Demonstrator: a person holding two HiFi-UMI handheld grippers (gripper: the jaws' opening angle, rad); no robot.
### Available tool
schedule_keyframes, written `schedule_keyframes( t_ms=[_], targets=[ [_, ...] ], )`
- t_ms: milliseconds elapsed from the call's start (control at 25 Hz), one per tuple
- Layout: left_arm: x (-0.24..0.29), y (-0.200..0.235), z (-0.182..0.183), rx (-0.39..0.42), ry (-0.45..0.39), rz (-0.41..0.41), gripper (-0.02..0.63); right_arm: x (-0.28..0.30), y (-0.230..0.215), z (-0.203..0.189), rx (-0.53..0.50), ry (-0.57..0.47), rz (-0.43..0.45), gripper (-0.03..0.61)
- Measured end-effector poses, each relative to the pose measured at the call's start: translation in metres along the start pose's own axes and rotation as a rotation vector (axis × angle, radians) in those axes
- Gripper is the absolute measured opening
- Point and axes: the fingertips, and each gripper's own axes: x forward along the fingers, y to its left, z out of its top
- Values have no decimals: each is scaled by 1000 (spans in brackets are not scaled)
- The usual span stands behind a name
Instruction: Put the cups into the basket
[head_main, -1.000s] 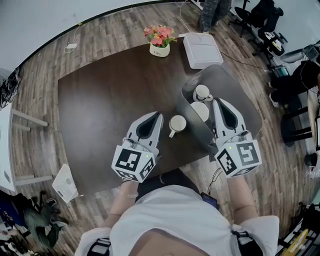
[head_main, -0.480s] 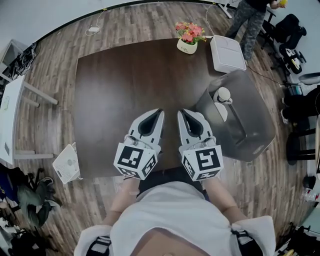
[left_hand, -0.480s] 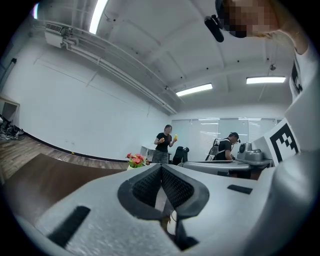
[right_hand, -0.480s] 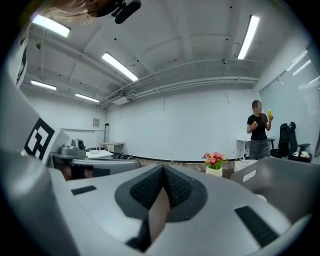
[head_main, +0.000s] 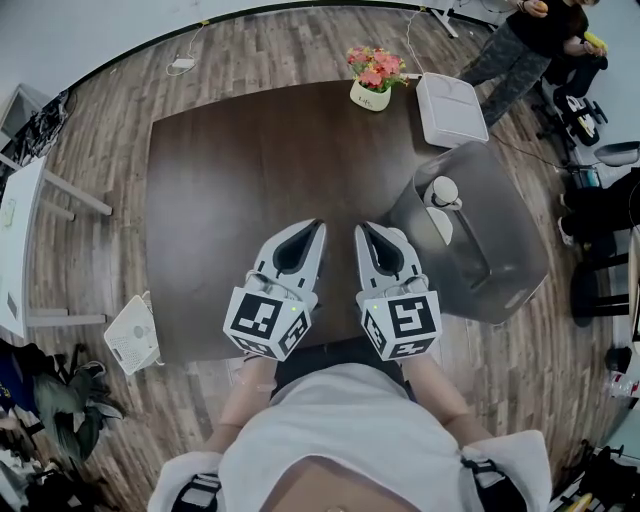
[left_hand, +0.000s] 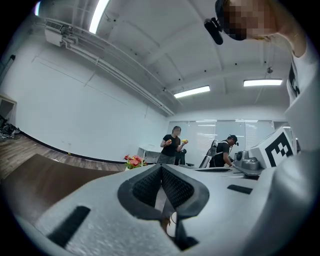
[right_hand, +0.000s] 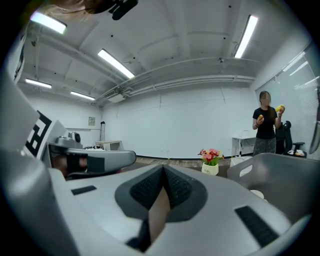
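Note:
The grey basket (head_main: 505, 262) stands at the table's right edge and holds two white cups, one (head_main: 441, 189) behind the other (head_main: 440, 226). My left gripper (head_main: 318, 226) and right gripper (head_main: 360, 229) hover side by side over the near middle of the brown table (head_main: 230, 170), left of the basket. Both are shut with nothing between the pads, as the left gripper view (left_hand: 161, 167) and right gripper view (right_hand: 163, 169) show. No cup shows on the bare table. A small white patch (left_hand: 171, 223) shows under the left jaws; I cannot tell what it is.
A pot of pink flowers (head_main: 372, 92) and a white box (head_main: 452, 108) sit at the table's far edge. A person (head_main: 535, 35) stands beyond the far right corner near office chairs. A white device (head_main: 131, 346) lies on the floor at the left.
My right gripper has swung left from above the basket to beside the left gripper. The head view has shifted, and the cup that stood on the table beside the basket is out of sight.

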Motion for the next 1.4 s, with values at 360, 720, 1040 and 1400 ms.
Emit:
schedule_keyframes(
  t_ms=[360, 720, 1040, 1400],
  targets=[
    [11, -9, -7, -18, 12, -44, 9, -14, -13, -5, 11, 8, -54, 11],
    [17, -9, -23, -51, 40, -41, 9, -40, -57, -21, 51, 46, -172, 11],
    [11, 12, -42, -105, 69, 4, 9, -44, -34, -101, 189, 320, -46, 223],
    [8, 14, -73, -141, 144, -10, 9, -52, -72, -191, 408, 452, -378, 325]
  ],
)
